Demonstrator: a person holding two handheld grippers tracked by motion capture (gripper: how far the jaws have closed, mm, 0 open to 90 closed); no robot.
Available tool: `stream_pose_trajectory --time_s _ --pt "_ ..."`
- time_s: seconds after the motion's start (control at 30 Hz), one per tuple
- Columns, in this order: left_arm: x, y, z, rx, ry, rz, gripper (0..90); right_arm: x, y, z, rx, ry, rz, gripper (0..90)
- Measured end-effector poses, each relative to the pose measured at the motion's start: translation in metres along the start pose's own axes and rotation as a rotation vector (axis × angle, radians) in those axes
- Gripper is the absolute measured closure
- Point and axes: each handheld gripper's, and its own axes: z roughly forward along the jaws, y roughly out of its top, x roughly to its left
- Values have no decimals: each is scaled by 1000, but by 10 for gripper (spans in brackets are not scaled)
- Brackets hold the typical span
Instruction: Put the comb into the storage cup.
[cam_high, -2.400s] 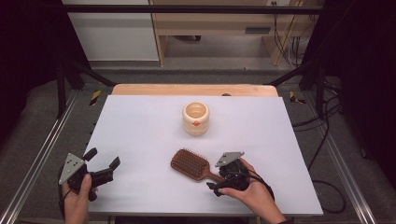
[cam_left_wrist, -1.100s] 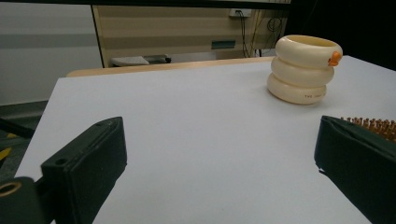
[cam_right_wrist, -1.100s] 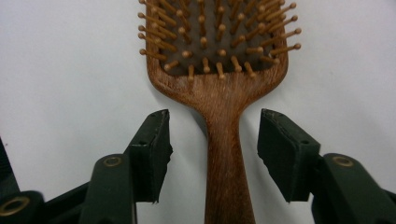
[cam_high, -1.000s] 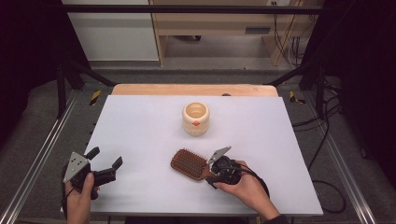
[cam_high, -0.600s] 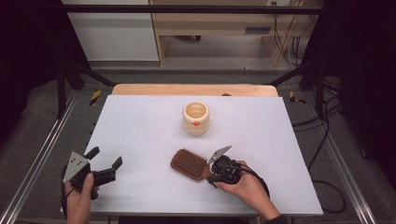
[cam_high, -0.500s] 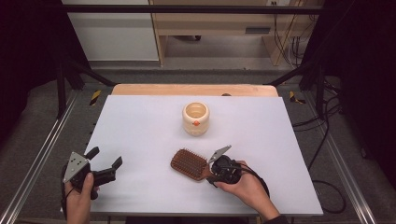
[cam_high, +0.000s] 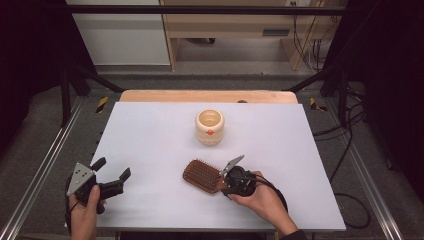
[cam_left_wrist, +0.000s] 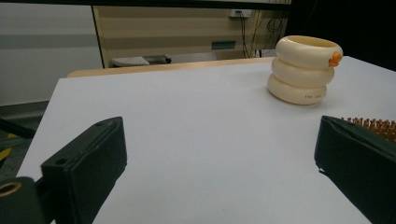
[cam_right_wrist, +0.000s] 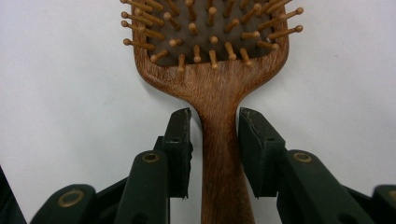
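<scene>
We could not tell whether the right gripper (cam_right_wrist: 215, 140) gripped the wooden hairbrush (cam_high: 202, 175): its jaws flanked the handle closely, thin gaps showing. The right hand (cam_high: 262, 202) held it low at the table's (cam_high: 150, 140) near middle. The left gripper (cam_high: 111, 176) rested wide open at the near left; a cream cup (cam_high: 209, 126) stood beyond.

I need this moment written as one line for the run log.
right hand-held gripper: jaws either side of brown wooden hairbrush handle, small gaps visible | left hand-held gripper: open, idle | cream ringed ceramic cup: upright, untouched
</scene>
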Motion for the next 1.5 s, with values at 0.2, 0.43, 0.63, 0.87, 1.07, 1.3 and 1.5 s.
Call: stream_pose_trajectory --time_s 0.2,0.43,0.63,0.87,1.07,1.3,1.5 --pt "-1 0 -1 0 3 3 25 2 7 3 44 -12 -22 663" --pt "-2 1 0 2 -1 9 26 6 9 4 74 -35 -28 681" --pt "-1 -1 -1 4 1 -4 26 6 12 4 99 -24 -24 725" --pt "-3 2 -5 -11 0 -4 26 8 10 3 82 -39 -35 729" --pt "-4 3 -4 -10 -9 0 25 8 6 1 43 -30 -36 729" --pt "-5 3 -4 -17 -23 -25 27 3 4 -12 -73 -49 -17 729" --pt "-8 4 -6 -24 -33 -29 27 1 1 -21 -199 -88 -32 729"
